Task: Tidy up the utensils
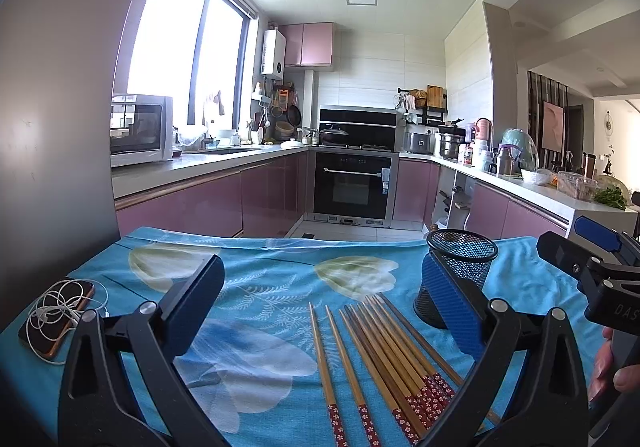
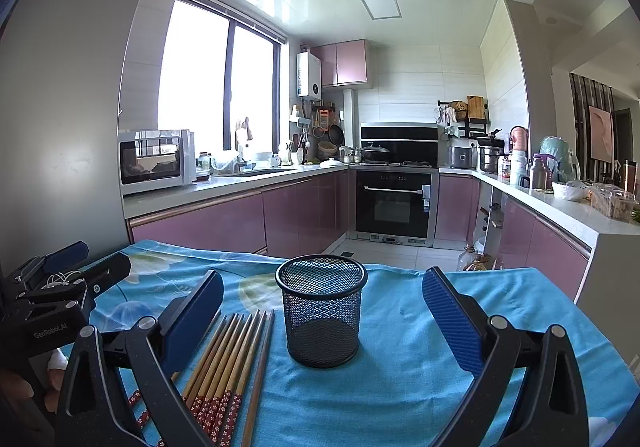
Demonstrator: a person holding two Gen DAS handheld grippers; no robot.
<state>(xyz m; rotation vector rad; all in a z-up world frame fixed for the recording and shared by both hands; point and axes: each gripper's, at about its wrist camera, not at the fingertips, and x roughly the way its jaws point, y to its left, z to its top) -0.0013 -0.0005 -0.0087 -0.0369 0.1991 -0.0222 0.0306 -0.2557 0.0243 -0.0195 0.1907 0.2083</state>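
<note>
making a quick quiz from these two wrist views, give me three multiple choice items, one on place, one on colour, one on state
1. Where do the chopsticks lie relative to the mesh cup?
A. inside it
B. on the cloth to its left
C. behind it

2. What colour is the tablecloth?
A. blue with flowers
B. plain red
C. white

3. How do the jaws of the left gripper and right gripper stand?
A. both shut
B. one shut on a chopstick
C. both open, holding nothing

Answers: 1 B, the sticks lie flat beside the cup, which looks empty. 2 A, pale flowers on blue. 3 C, wide gaps show between the pads.
</note>
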